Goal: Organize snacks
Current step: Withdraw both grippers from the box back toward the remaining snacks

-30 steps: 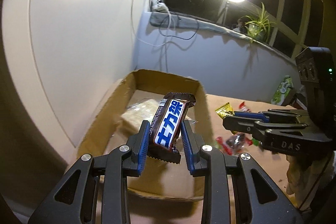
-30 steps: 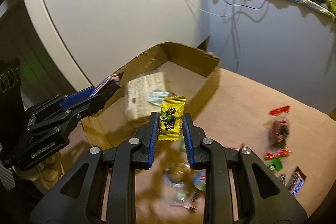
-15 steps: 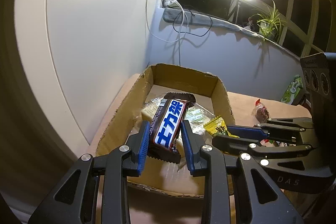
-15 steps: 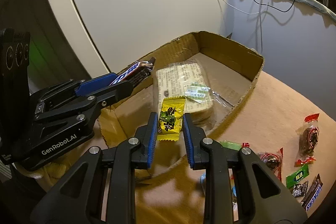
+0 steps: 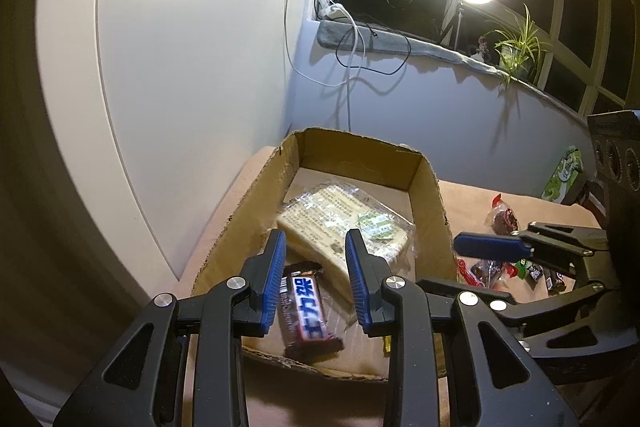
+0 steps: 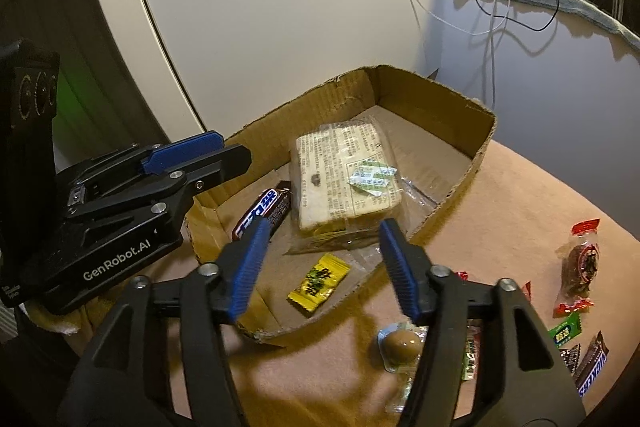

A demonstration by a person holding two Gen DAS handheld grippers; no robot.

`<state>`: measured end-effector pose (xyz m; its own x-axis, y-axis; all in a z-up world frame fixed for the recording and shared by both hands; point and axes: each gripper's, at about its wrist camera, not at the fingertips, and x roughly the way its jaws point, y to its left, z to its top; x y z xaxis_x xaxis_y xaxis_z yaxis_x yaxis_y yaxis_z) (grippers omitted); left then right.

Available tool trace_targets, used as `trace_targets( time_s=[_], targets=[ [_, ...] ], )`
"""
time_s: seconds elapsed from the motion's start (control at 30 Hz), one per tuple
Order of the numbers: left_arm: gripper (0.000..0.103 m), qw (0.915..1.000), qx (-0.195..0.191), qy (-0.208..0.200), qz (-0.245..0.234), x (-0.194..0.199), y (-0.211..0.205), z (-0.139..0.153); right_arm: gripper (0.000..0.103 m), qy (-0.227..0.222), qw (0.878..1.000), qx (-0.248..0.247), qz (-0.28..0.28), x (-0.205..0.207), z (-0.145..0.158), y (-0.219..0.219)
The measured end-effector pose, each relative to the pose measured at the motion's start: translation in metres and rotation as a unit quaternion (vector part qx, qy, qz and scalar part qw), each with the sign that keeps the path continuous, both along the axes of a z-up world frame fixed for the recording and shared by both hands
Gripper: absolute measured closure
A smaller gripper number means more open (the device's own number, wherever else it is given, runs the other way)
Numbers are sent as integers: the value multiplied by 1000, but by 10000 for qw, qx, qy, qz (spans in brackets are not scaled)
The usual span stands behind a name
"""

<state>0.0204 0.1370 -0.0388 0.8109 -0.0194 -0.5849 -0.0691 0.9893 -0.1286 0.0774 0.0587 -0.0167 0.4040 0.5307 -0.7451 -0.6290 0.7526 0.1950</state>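
Cardboard box (image 6: 484,139) holding three snacks. Chocolate bar (image 6: 262,213) lies flat, long axis toward the box's near-left corner, apparently touching the wrapped bread (image 6: 344,175). Yellow candy (image 6: 318,283) lies diagonally below the right gripper (image 6: 320,263), jaws opening, empty. Left gripper (image 5: 316,279): open, empty.

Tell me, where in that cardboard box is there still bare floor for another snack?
The far end of the cardboard box, between the clear-wrapped packet and the back wall, is bare. So is the strip along its right wall. The near end is crowded: the chocolate bar lies against the packet and the yellow candy lies just in front.
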Motion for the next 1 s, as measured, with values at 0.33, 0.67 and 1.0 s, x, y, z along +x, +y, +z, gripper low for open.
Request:
trace_targets(
  time_s=[0.33,0.67,1.0],
  targets=[
    [64,9999,-31,-84,-97,-2,-11,6,24,-103,9996,25,-264,0,8,-25],
    [59,9989,-126,-111,-444,1,-45,13,15,-198,9961,112,-847,5,21,-87],
    [59,9950,-101,30,-990,10,-99,13,14,-208,9848,-8,-1724,17,17,-173]
  ],
)
